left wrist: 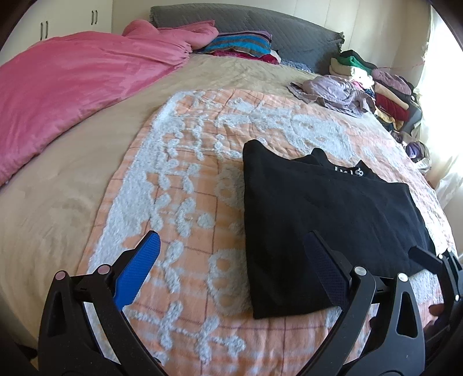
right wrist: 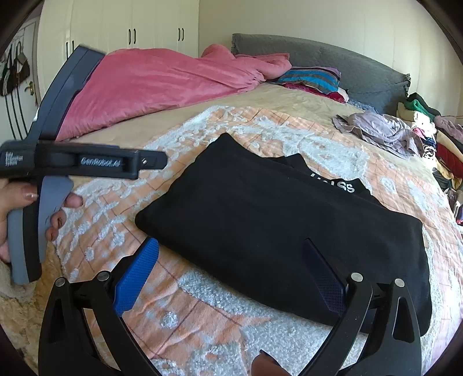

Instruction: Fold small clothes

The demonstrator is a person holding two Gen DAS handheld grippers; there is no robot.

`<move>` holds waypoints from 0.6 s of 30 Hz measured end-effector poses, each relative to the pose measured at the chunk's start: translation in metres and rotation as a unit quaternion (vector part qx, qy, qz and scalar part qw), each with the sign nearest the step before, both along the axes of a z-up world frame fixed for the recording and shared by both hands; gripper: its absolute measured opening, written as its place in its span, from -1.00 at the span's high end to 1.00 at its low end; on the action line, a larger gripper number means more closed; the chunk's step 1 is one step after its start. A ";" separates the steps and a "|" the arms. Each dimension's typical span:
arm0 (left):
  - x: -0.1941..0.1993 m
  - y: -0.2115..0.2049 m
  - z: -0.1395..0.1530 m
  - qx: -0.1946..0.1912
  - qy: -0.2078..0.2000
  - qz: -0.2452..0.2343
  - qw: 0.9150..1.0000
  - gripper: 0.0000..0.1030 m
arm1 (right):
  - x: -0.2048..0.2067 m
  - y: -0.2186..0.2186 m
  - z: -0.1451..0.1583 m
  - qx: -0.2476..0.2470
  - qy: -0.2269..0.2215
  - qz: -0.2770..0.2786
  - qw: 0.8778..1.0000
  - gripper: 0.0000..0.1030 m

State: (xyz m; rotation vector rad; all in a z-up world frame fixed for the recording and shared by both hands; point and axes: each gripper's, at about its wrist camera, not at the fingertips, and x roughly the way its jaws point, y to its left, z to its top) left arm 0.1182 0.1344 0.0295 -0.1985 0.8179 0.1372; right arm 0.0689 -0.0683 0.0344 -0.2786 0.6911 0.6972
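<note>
A black garment (left wrist: 327, 214) lies folded into a flat rectangle on the orange and white blanket (left wrist: 185, 179), its collar with white letters at the far end. My left gripper (left wrist: 234, 257) is open and empty, just above the garment's near left corner. My right gripper (right wrist: 231, 266) is open and empty, above the near edge of the same garment (right wrist: 275, 219). The left gripper's body and the hand that holds it (right wrist: 43, 179) show at the left of the right wrist view. Part of the right gripper (left wrist: 439, 263) shows at the right edge of the left wrist view.
A pink duvet (left wrist: 75, 84) covers the bed's far left. Striped pillows (left wrist: 243, 43) lie by the grey headboard (left wrist: 260, 23). A crumpled lilac garment (left wrist: 332, 92) and a pile of mixed clothes (left wrist: 385, 89) sit at the far right. White wardrobes (right wrist: 130, 29) stand behind.
</note>
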 end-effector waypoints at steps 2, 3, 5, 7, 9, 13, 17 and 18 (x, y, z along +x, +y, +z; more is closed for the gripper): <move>0.008 -0.001 -0.001 0.003 0.004 -0.003 1.000 -0.81 | 0.003 0.002 -0.003 -0.006 -0.001 0.000 1.000 -0.91; 0.011 -0.002 -0.002 0.004 0.005 -0.004 1.000 -0.81 | 0.003 0.003 -0.005 -0.008 -0.001 0.000 1.000 -0.91; 0.019 -0.002 -0.002 0.004 0.008 -0.007 1.000 -0.81 | 0.005 0.006 -0.008 -0.013 -0.001 0.002 1.000 -0.91; 0.028 -0.003 -0.002 0.006 0.011 -0.009 1.000 -0.81 | 0.006 0.009 -0.012 -0.020 -0.002 0.004 1.000 -0.91; 0.037 -0.004 -0.003 0.009 0.013 -0.011 1.000 -0.81 | 0.007 0.014 -0.016 -0.031 -0.005 0.009 0.999 -0.91; 0.053 -0.004 -0.005 0.011 0.013 -0.011 1.000 -0.81 | 0.009 0.024 -0.026 -0.044 -0.003 0.020 0.999 -0.91; 0.067 -0.005 -0.008 0.014 0.024 -0.016 0.999 -0.81 | 0.010 0.037 -0.039 -0.069 -0.008 0.032 0.997 -0.91; 0.069 -0.006 -0.009 0.015 0.025 -0.017 0.999 -0.81 | 0.010 0.041 -0.042 -0.077 -0.010 0.034 0.996 -0.91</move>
